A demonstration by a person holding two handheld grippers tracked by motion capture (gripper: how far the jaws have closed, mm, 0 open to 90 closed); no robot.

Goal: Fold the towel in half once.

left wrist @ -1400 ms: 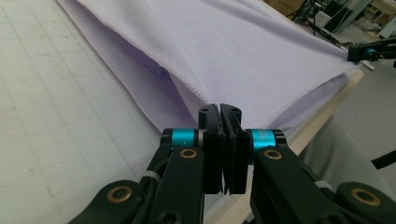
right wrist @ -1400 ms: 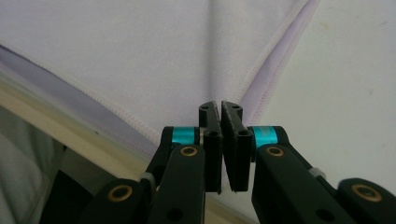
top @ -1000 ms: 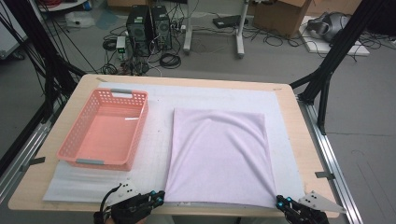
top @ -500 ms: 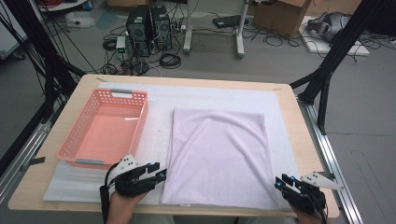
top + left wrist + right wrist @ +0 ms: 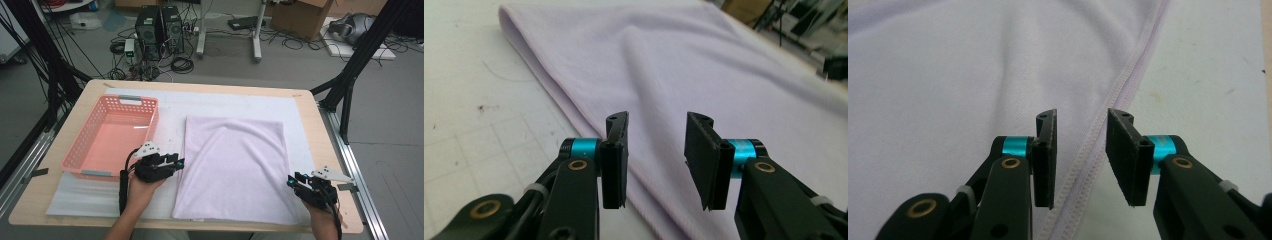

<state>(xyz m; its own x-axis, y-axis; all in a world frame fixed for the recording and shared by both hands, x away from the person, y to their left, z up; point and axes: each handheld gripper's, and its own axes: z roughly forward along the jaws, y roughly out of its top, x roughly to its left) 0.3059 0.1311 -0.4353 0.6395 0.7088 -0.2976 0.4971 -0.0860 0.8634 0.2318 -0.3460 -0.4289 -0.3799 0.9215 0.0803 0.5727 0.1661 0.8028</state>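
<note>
A pale lilac towel (image 5: 235, 167) lies folded flat on a white mat in the middle of the table. My left gripper (image 5: 176, 163) hovers at the towel's left edge, about midway along it. In the left gripper view that gripper (image 5: 656, 150) is open, its jaws straddling the folded towel edge (image 5: 574, 107). My right gripper (image 5: 291, 181) sits at the towel's near right corner. Seen from the right gripper view, this gripper (image 5: 1080, 150) is open above the stitched hem (image 5: 1108, 107), with nothing held.
A pink plastic basket (image 5: 113, 137) stands empty left of the towel, close behind my left hand. The white mat (image 5: 235, 102) covers most of the wooden table (image 5: 310, 105). Black frame legs, cables and computer cases stand on the floor beyond.
Both grippers have moved forward from the near table edge. The left one went up and right to the towel's left edge; the right one advanced to the near right corner.
</note>
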